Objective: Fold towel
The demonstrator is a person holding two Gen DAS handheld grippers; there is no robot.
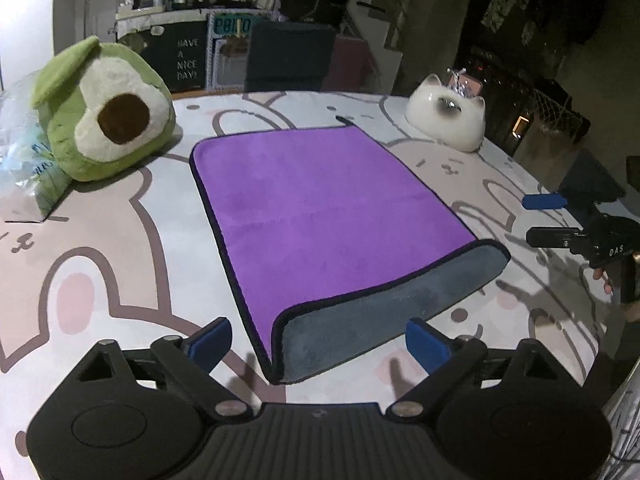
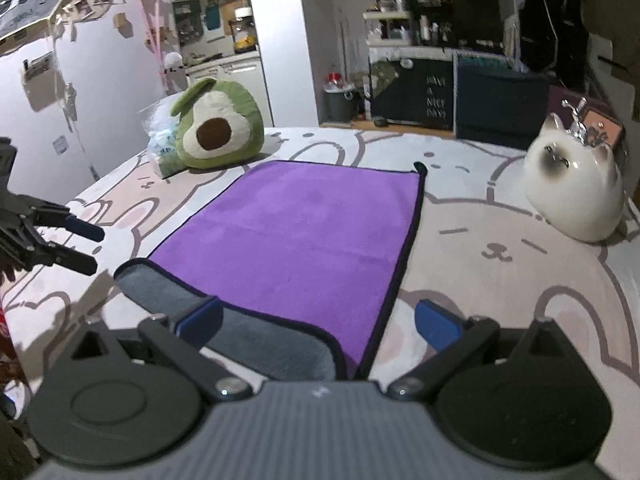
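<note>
A purple towel [image 1: 320, 208] with a dark hem lies flat on the table; its near edge is turned over, showing the grey underside [image 1: 384, 312]. It also shows in the right wrist view [image 2: 304, 232], grey flap [image 2: 256, 340] at the near left. My left gripper [image 1: 318, 344] is open and empty, above the near corner of the flap. My right gripper [image 2: 318, 324] is open and empty, above the towel's near edge. The right gripper shows at the right of the left wrist view [image 1: 548, 220], the left gripper at the left of the right wrist view [image 2: 90, 250]; both are off the towel.
The table has a rabbit-print cover [image 1: 100, 280]. A green avocado plush [image 1: 104, 116] and a plastic bag [image 1: 24, 168] sit at the far left. A white cat-shaped ceramic [image 1: 448, 116] stands at the far right. Dark cabinets [image 2: 412, 92] stand beyond the table.
</note>
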